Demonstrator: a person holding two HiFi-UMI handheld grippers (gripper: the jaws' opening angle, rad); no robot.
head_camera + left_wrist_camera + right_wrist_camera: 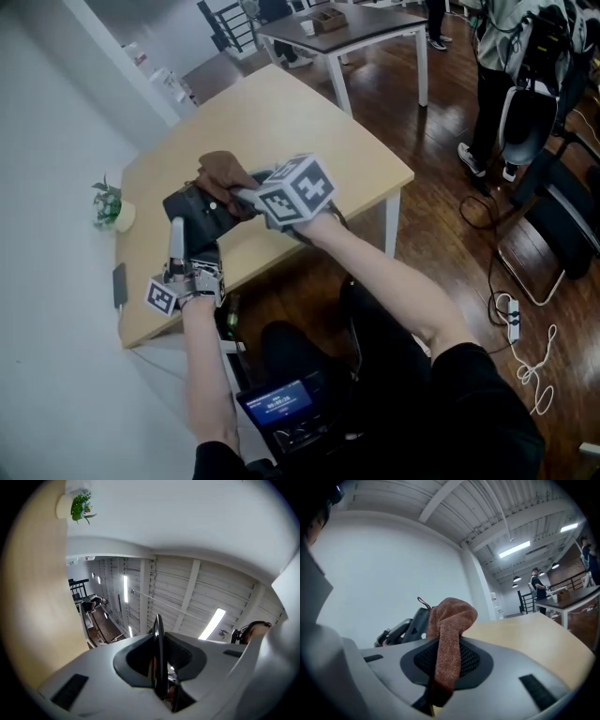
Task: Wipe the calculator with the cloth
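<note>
My left tongs [177, 239] are closed on the calculator [199, 214]. In the left gripper view it sits edge-on between the two pads as a thin dark slab, pinched on both sides. From the head view the calculator is over the near left part of the pale wooden worktop [309, 131], raised on its edge with its dark face turned toward my right side. I cannot tell whether its lower edge touches the wood.

My right tongs [242, 195] are clamped on the brown cloth [223, 172]. The right gripper view shows the terry fabric running up between the jaws and bunching into a rounded fold past the tips. That fold lies against the upper part of the calculator, which shows just left of the fabric in the same view. The marker cube on the right tongs sits just right of the calculator in the head view, with my forearm running back from it toward the camera.

A small potted plant [108, 204] stands at the far left edge of the worktop, well apart from the calculator. A flat dark slab [119, 284] (perhaps a phone, too small to tell) lies near the left corner, beside my left tongs.
</note>
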